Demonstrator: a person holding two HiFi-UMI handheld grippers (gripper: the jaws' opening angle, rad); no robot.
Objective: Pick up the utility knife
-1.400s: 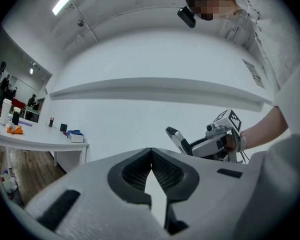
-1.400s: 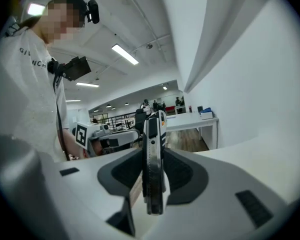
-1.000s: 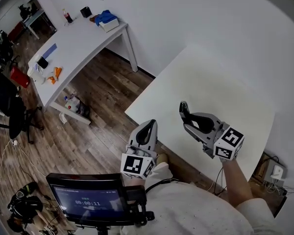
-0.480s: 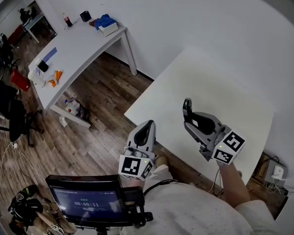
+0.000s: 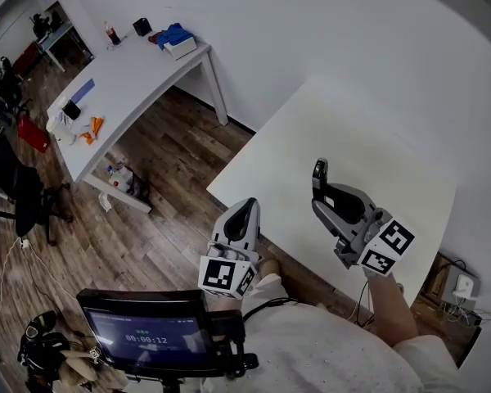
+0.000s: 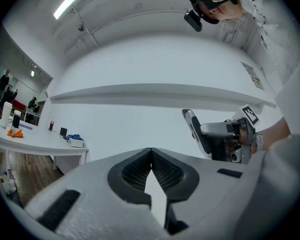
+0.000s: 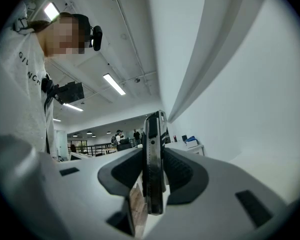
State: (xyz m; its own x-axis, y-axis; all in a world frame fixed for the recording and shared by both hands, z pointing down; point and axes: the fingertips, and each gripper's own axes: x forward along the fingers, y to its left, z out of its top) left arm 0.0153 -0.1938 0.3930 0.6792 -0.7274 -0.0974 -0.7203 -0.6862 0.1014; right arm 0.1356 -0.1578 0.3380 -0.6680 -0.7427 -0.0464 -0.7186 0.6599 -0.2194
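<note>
The utility knife [image 7: 153, 169], slim, dark and grey, stands on edge between my right gripper's [image 7: 154, 156] pads, and the jaws are shut on it. In the head view the knife [image 5: 318, 176] sticks up out of the right gripper [image 5: 326, 199], which hangs over the near part of the white table [image 5: 376, 129]. The left gripper view shows the same knife [image 6: 192, 125] held up at the right. My left gripper [image 5: 246, 212] hovers off the table's near-left corner, above the wooden floor. Its jaws [image 6: 150, 151] meet at the tips with nothing between them.
A second white table [image 5: 123, 80] at the far left carries a blue bundle, a bottle and small items. A monitor [image 5: 147, 334] sits at the bottom left. Bags and a chair stand on the wooden floor [image 5: 172, 178]. A white wall lies behind the table.
The right gripper has lifted and shifted slightly right with the knife, tipping it more upright. The left gripper has stayed put.
</note>
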